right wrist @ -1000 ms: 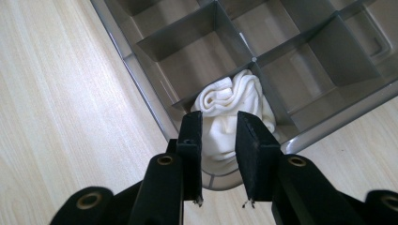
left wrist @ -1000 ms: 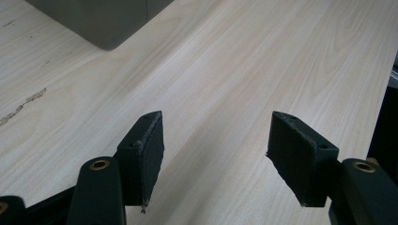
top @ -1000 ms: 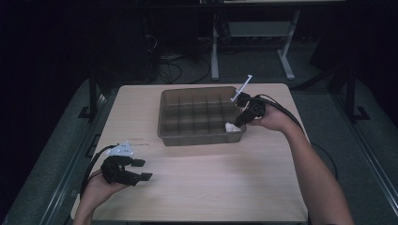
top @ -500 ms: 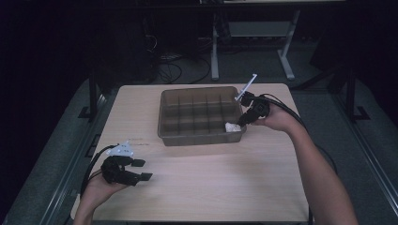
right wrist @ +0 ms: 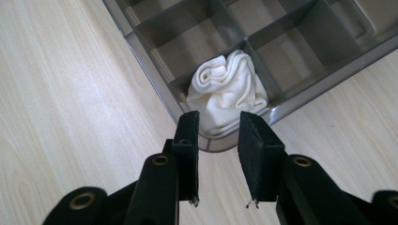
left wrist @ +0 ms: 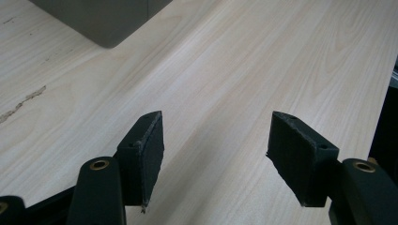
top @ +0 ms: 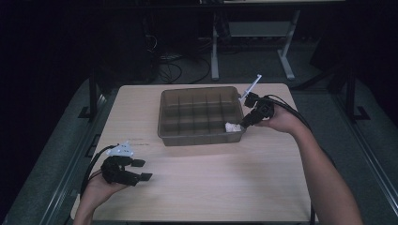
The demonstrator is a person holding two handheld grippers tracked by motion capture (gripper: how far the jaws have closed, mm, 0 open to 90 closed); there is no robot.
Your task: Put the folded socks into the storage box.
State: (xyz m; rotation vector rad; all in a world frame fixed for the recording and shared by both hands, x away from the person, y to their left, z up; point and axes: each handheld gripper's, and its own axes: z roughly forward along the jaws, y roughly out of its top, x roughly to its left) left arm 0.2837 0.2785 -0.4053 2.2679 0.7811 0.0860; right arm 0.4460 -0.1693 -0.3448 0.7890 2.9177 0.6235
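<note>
Cloth (right wrist: 228,89) sits bunched in corner compartment of tray (right wrist: 300,101), centre frame; right gripper (right wrist: 218,126) just above it, jaws opening, nothing between; left gripper (top: 140,169) lower left, jaws wide, empty

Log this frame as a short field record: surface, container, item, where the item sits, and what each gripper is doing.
surface: light wooden table
container: grey divided tray
item: crumpled white cloth
item location: in the tray's corner compartment nearest the right gripper
right gripper: at the tray's corner, fingers have just been opening, nothing between them
left gripper: low over bare table, fingers wide apart, holding nothing
</note>
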